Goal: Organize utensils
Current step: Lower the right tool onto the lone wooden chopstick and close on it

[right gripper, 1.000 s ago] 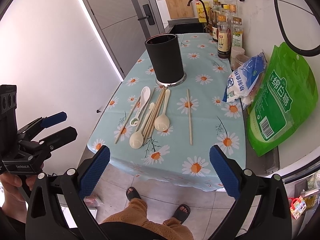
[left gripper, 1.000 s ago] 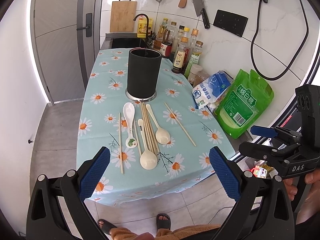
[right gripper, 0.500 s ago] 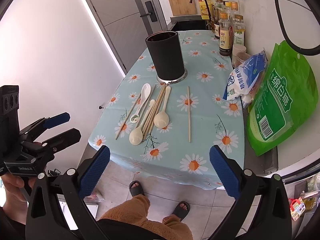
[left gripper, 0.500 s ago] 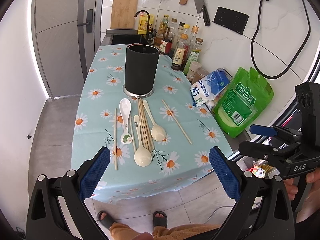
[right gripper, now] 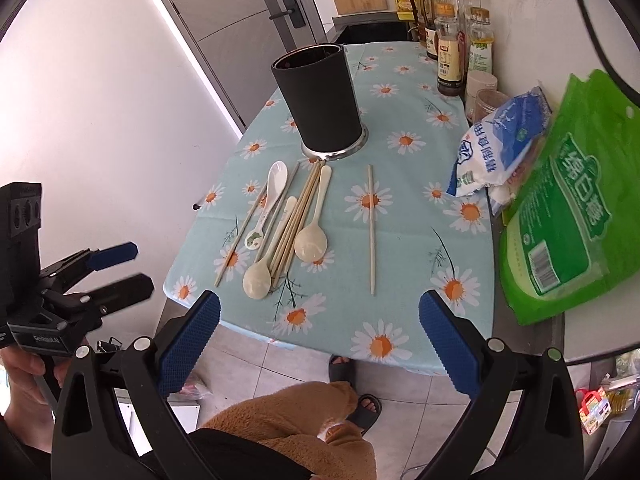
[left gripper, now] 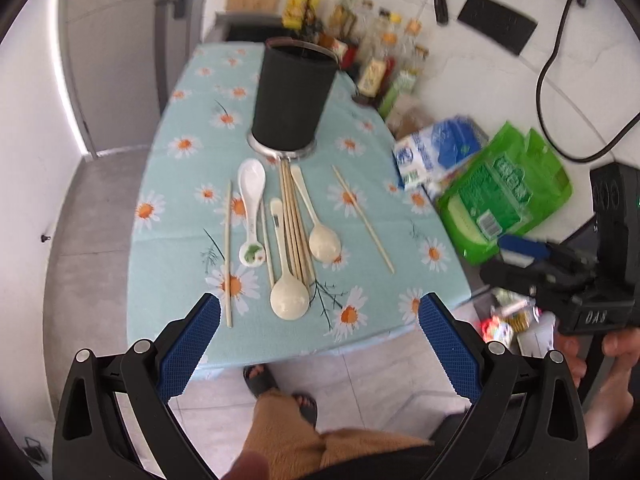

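A black utensil holder [left gripper: 294, 94] [right gripper: 320, 100] stands upright on the daisy tablecloth [left gripper: 176, 248] [right gripper: 400, 248]. In front of it lie a white ceramic spoon [left gripper: 251, 204] [right gripper: 269, 200], two cream spoons [left gripper: 320, 236] [right gripper: 312, 236], a bundle of chopsticks [left gripper: 296, 224] [right gripper: 298, 216] and single chopsticks at the left [left gripper: 228, 248] and right [left gripper: 362, 218] [right gripper: 372, 228]. My left gripper [left gripper: 320, 344] is open and empty, short of the table's near edge. My right gripper [right gripper: 320, 340] is open and empty, also short of the edge.
A green bag [left gripper: 504, 196] [right gripper: 572, 216] and a blue-white salt bag [left gripper: 436, 152] [right gripper: 496, 140] lie at the table's right. Bottles [right gripper: 452, 40] and a sink stand behind. The person's legs and sandals [left gripper: 276, 384] are below on the tiled floor.
Both grippers have moved and tilted so the table sits closer and lower in view. Both stay open and empty. The utensils have not moved.
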### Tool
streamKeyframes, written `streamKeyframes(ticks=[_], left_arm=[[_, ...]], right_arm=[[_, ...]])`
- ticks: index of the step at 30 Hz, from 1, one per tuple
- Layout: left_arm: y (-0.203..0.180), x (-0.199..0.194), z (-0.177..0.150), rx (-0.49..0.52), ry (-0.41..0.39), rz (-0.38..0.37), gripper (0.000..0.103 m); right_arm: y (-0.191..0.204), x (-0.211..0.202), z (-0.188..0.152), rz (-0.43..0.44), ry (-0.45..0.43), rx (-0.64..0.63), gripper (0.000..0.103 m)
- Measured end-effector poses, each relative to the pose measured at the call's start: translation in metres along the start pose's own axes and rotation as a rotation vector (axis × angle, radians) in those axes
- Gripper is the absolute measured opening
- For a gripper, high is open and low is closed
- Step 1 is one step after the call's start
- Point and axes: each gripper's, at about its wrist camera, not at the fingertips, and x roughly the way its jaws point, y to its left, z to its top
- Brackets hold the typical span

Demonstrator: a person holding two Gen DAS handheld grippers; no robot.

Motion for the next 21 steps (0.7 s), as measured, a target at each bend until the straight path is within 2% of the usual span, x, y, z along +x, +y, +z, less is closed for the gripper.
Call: streamKeyframes(ticks=[7,17,19,21], left_arm=[[0.017,0.036,0.027,0.041,0.050,0.000,0.096],[0.069,0.089,0.052,0.006,0.144,0.009,0.096],[0.079,0.099,0.056,-0.008,0.162,0.022,0.095],[0.089,0.106,0.060,-0.020,0.165,0.033,0.095]], right_arm=[[-0.017,0.052,0.036,-0.019,0.095,0.041,0.099],[-0.031,0.126,0.080,-0.077,0.222,0.051,0.099],[-0.032,0.138,0.085,-0.074,0.245,0.040,0.094],[-0.032,0.153,0.092,-0.097,0.282,0.029,0.080]])
